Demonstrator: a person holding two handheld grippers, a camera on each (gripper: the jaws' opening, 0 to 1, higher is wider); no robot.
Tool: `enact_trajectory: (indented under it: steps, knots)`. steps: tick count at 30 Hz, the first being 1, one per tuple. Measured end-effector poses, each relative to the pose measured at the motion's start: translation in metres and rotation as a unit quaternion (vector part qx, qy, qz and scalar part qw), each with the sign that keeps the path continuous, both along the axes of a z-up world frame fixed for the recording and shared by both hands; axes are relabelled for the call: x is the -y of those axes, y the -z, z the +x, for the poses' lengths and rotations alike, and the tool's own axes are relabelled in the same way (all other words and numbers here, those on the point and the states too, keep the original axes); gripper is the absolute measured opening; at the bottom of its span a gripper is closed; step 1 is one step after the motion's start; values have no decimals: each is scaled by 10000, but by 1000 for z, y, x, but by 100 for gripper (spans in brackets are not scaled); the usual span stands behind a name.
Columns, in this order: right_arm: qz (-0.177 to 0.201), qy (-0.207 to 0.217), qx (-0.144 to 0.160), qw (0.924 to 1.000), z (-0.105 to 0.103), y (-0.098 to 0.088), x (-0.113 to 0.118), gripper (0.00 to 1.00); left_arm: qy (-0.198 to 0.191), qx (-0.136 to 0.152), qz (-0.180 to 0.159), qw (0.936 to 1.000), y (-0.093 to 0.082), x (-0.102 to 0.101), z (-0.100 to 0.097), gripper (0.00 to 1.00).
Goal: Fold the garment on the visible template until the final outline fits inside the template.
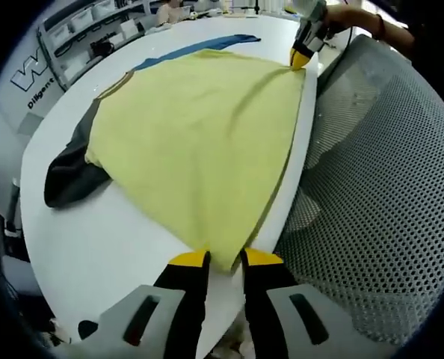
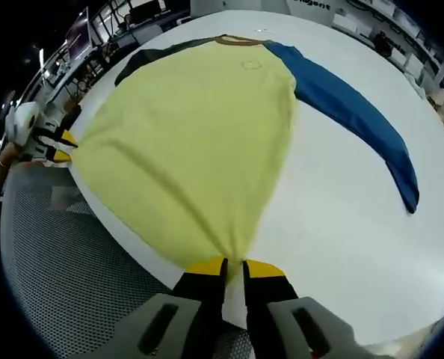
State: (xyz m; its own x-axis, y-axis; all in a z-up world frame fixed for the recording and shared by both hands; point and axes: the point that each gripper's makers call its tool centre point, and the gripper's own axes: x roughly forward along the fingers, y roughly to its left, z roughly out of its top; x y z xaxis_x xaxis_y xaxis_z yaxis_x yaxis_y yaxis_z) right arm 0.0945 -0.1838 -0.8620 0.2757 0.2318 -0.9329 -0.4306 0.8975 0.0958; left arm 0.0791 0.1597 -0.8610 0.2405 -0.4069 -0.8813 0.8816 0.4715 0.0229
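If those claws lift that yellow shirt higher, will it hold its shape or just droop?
Probably droop: the shirt already bunches into folds where the right claw pinches its hem. It looks thin and light, stretched taut between that and the left claw. The loose blue sleeve would likely dangle.

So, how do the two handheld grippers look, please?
The left gripper and the right gripper look alike: two black jaws with yellow tips, rising from pale grey bodies that have dark slots. Seen across the white table, the left gripper has a white body too.
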Motion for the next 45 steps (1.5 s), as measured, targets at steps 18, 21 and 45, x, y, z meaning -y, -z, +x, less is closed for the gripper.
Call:
enact_trajectory:
  steps: [18, 21, 45]
  knots:
    - [572, 1286, 1476, 9790, 64, -60, 56, 59, -1740, 281, -2086, 9620, -62, 23, 26, 79]
    - [566, 1442, 1615, 9746, 73, -63, 67, 64, -1943, 192, -2267, 9542, -66, 25, 26, 81]
    - [334, 2476, 1817, 9511, 123, -34, 175, 54, -2435, 474, -2209, 9432, -72, 26, 28, 99]
